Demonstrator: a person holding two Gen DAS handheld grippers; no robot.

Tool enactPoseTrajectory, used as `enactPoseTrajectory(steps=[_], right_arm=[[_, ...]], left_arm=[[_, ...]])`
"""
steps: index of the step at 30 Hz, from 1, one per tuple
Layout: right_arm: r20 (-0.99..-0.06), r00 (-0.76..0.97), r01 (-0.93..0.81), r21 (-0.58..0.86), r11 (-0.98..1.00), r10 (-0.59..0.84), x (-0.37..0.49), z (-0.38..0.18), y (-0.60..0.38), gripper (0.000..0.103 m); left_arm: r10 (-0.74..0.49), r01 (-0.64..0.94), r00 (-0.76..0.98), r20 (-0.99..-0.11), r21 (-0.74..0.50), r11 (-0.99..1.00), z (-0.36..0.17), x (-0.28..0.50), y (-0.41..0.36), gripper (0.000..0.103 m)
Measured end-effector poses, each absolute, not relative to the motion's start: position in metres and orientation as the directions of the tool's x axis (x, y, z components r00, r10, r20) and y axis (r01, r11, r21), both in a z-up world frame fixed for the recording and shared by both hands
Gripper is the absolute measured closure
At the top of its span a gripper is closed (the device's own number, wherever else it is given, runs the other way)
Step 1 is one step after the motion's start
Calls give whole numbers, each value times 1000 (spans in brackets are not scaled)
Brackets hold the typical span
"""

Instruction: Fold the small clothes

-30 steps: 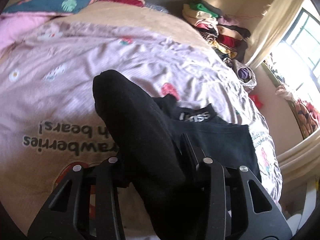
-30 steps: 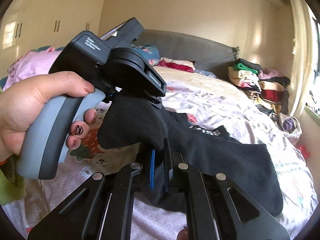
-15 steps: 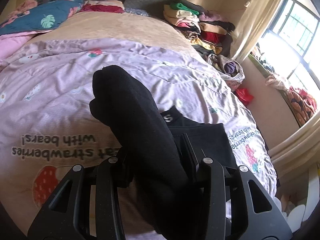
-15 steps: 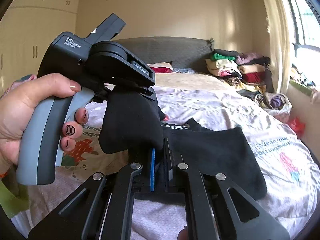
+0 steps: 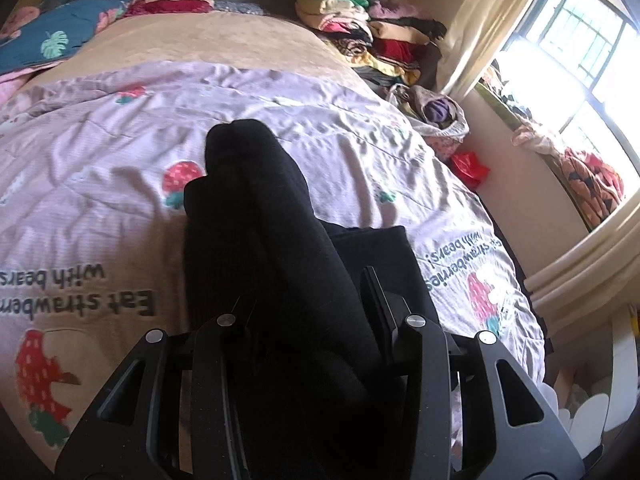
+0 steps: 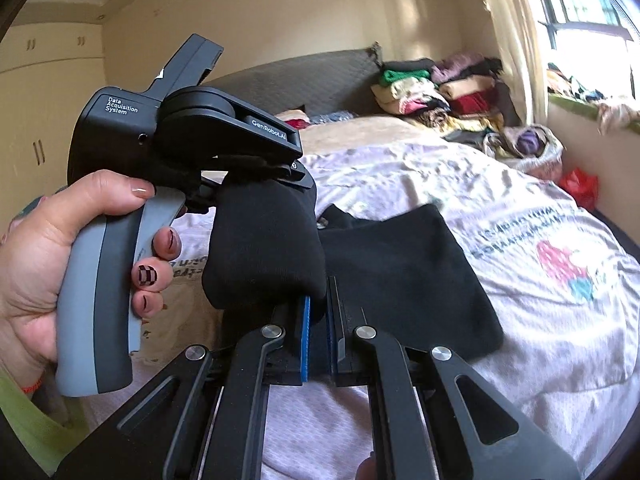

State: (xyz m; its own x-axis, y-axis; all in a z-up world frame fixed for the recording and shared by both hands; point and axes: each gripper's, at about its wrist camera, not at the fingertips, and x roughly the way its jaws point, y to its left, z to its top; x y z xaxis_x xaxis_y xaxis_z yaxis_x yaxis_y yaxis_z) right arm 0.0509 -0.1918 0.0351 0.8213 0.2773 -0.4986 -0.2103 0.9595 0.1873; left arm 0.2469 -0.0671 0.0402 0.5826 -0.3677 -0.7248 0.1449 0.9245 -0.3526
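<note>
A bed [image 6: 460, 184] fills most of both views, spread with a pale lilac quilt [image 5: 120, 152] printed with strawberries and lettering. Behind it stands a dark padded headboard [image 6: 312, 76], with a bright window [image 5: 576, 52] and a cream curtain [image 5: 480, 28] off to one side. A stack of folded clothes [image 5: 360, 28] sits at the far corner of the bed, well apart from the work, and a floral pillow [image 5: 60, 36] lies near the headboard.

The black garment [image 6: 400, 276] lies partly on the quilt, with one end lifted off it. The left gripper [image 6: 276, 196], held in the person's left hand [image 6: 44, 264], is clamped on a thick bunch of that cloth, which blocks much of the left wrist view. The right gripper [image 6: 318, 320] is closed on a thin edge of the same garment, pinched between its blue pads [image 6: 306, 336].
</note>
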Motion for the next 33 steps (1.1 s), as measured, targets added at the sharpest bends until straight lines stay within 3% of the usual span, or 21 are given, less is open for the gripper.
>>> enactPoseTrajectory(steps=[13, 17, 20, 24, 27, 30, 33], right_arm=[[-588, 747, -49, 418, 907, 311, 68, 7, -241, 97], [-600, 711, 10, 529, 848, 366, 76, -8, -259, 97], [-598, 698, 57, 594, 802, 394, 79, -16, -273, 97], [-603, 682, 177, 686, 706, 415, 82, -32, -304, 86], [-562, 674, 171, 750, 638, 480, 82, -31, -316, 78], [-532, 714, 110, 728, 677, 455, 80, -7, -321, 56], [-489, 748, 40, 709, 704, 450, 92, 22, -331, 51]], left_arm=[[-375, 193, 518, -769, -323, 927, 14, 263, -121, 68], [-399, 204, 502, -768, -343, 917, 8, 266, -132, 53], [-419, 218, 494, -762, -358, 908, 6, 266, -140, 27], [-459, 227, 513, -725, -401, 888, 13, 259, -135, 26], [-435, 201, 553, -710, -393, 897, 20, 253, -116, 25], [-343, 164, 594, -727, -308, 937, 19, 244, -96, 25], [-272, 142, 607, -747, -236, 961, 10, 238, -84, 25]])
